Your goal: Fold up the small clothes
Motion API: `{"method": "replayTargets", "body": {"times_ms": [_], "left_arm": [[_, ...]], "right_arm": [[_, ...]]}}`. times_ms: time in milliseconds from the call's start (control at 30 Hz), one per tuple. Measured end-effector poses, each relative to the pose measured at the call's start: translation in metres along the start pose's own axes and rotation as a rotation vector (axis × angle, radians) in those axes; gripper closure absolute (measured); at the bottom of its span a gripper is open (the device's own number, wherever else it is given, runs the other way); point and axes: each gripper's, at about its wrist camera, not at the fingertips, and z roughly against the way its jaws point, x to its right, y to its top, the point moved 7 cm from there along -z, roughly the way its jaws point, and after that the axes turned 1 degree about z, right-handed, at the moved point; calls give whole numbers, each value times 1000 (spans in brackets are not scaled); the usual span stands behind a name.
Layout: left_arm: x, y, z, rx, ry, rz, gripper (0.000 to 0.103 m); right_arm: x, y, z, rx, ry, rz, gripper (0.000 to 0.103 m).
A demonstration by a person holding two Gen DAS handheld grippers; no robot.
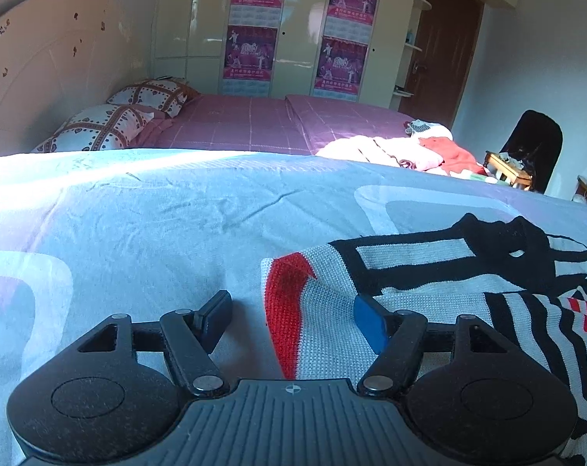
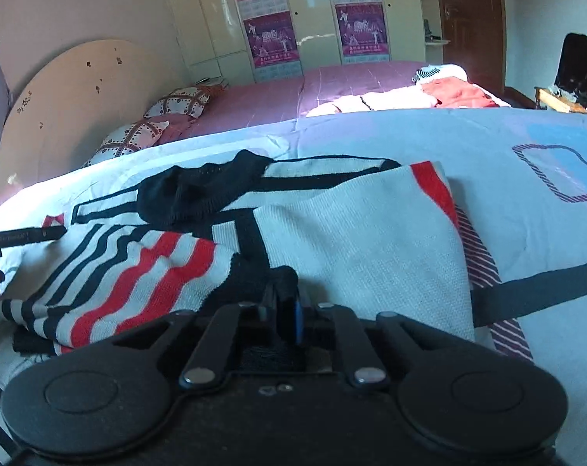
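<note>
Black housing fills the btm of both wrist views. Left gripper (image 1: 293, 312) stands wide, pads apart: black pad on the bedsheet (image 1: 138, 217), blue pad (image 1: 369, 324) touching the sweater (image 1: 429, 272) edge, red-trimmed corner lying between the jaws, not pinched. Right gripper (image 2: 287, 303) is nearly closed w/ black knit bunched between its pads, so it grips the sweater's (image 2: 351, 233) near edge. Sweater lies on the pale blue sheet, white knit w/ black bands and red/black stripes, one part folded over. Beyond: purple bed (image 1: 254, 124), pillows (image 1: 111, 124), clothes pile (image 1: 402, 147), wardrobe w/ posters (image 1: 250, 50).
</note>
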Motion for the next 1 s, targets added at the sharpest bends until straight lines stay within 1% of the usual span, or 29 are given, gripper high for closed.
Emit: {"method": "replayTargets", "body": {"times_ms": [33, 100, 300, 333, 433, 467, 533, 567, 600, 633, 667, 700, 767, 800, 833, 867, 900, 933, 967, 1000], "left_arm": [[-1, 0, 0, -2, -3, -1, 34], [-1, 0, 0, -3, -7, -7, 34], [-3, 0, 1, -5, -22, 2, 34], [-4, 0, 1, -6, -23, 0, 34], [-3, 0, 1, -7, -20, -5, 34], [-3, 0, 2, -6, -9, -13, 34], [-3, 1, 10, 3, 29, -8, 33], [-5, 2, 17, 22, 69, -5, 33], [-4, 5, 28, 52, 102, -4, 33], [2, 8, 42, 92, 103, 3, 33], [14, 9, 53, 118, 76, 3, 33], [33, 7, 60, 124, 45, -36, 33], [78, -1, 66, 129, 23, -154, 33], [97, -5, 68, 133, -4, -180, 33], [112, -10, 69, 138, -18, -181, 33], [120, -15, 67, 133, -21, -165, 33], [124, -23, 64, 113, -23, -152, 33], [125, -35, 60, 80, -13, -154, 33], [124, -49, 56, 43, 2, -175, 33], [120, -58, 63, 66, -11, -173, 33]], "right_arm": [[-3, 4, 6, 20, 19, -1, 94], [-7, 7, 15, 35, 17, 19, 94], [-5, 8, 36, 42, 48, -24, 94], [-5, 7, 35, 32, 30, -14, 94], [6, -8, 11, -57, -56, 1, 95], [10, -12, 6, -45, -50, -8, 97], [11, -10, 10, -26, -51, -27, 89], [13, -7, 17, 11, -86, -26, 75], [16, -3, 28, 70, -132, -15, 75], [16, 3, 37, 122, -140, -2, 77], [13, 7, 41, 142, -112, 3, 82], [9, 11, 40, 138, -87, 10, 82], [-10, 16, 27, 115, -46, 69, 84], [-25, 16, 20, 114, -19, 113, 84], [-41, 15, 13, 114, 6, 163, 85], [-55, 13, 7, 112, 23, 210, 86], [-66, 9, 0, 103, 32, 250, 90], [-71, 1, -10, 60, 31, 288, 98], [-69, -9, -22, -12, -9, 322, 103], [-66, -14, -19, 22, -4, 336, 103]]}}
